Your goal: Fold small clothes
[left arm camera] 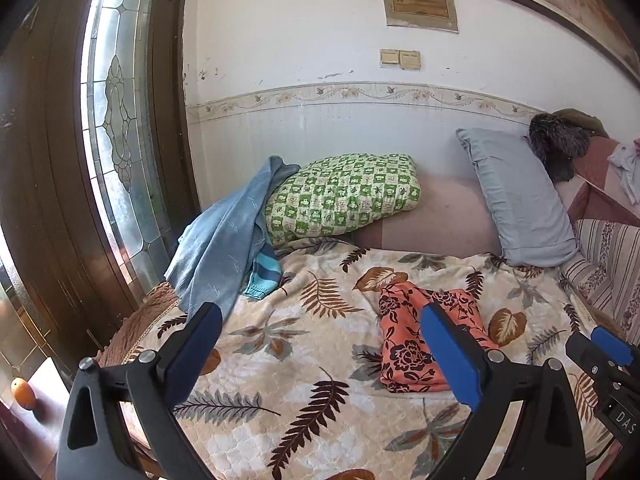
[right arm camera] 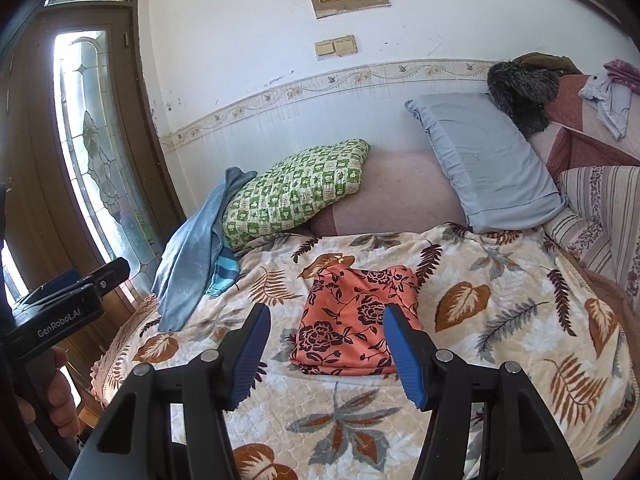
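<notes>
Left wrist view: my left gripper (left arm camera: 320, 344) stands at nearly full spread with nothing between its blue pads, hanging above a bed covered in a cream blanket (left arm camera: 280, 360) printed with brown fern leaves. The orange floral garment (left arm camera: 404, 344) lies on that blanket already doubled into a compact rectangle, at about one o'clock from the gap between my fingers and partly hidden behind the right finger. At ten o'clock, near the bed's far left edge, a pale blue garment (left arm camera: 224, 256) slumps in a loose heap against a green checked pillow (left arm camera: 344, 196), with a turquoise striped cuff (left arm camera: 264, 276) poking out beneath it. A grey pillow (left arm camera: 516, 200) leans at the wall at two o'clock.

Right wrist view: my right gripper (right arm camera: 325, 344) is parted about three quarters wide and empty too; the orange garment sits dead ahead at twelve o'clock, framed between the fingers but not touched. The left tool and the hand (right arm camera: 52, 392) holding it show at nine o'clock.

I judge the orange piece finished and both tools freed from it. The next step, as I read it, is the blue heap: I need to swing both grippers toward ten o'clock, pinch it at two separate edges, drag it onto open blanket beside the folded piece, and spread it flat before any fold.
</notes>
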A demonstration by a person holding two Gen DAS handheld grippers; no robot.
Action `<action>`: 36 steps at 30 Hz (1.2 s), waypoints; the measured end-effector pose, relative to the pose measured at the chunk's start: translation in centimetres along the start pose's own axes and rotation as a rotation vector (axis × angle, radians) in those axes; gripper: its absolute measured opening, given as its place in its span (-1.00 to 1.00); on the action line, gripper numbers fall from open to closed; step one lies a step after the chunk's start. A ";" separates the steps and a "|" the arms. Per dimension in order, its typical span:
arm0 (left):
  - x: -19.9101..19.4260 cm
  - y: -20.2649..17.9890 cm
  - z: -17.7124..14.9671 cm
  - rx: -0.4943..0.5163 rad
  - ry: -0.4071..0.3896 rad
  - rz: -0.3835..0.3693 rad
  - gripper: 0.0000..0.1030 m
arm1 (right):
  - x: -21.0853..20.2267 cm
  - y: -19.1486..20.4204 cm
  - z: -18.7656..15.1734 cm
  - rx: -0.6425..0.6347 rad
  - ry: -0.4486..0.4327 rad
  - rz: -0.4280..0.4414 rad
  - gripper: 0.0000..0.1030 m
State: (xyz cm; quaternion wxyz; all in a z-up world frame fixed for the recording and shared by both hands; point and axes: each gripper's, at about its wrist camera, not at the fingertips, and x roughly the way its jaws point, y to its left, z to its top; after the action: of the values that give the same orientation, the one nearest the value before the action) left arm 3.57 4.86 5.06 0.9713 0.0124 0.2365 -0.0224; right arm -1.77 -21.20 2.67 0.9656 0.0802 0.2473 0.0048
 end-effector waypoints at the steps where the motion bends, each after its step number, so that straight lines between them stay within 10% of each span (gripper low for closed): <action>1: 0.0 0.1 0.0 -0.003 0.000 -0.002 0.93 | 0.0 0.0 0.0 0.000 0.000 0.001 0.21; 36: 2.1 1.3 -0.8 -0.024 0.049 0.017 0.93 | 2.6 0.7 -0.7 -0.042 0.044 -0.002 0.21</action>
State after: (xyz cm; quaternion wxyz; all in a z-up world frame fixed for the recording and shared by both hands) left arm 5.16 6.09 3.43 0.9655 0.0030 0.2602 -0.0112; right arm 0.21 -20.31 0.92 0.9615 0.0597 0.2682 0.0108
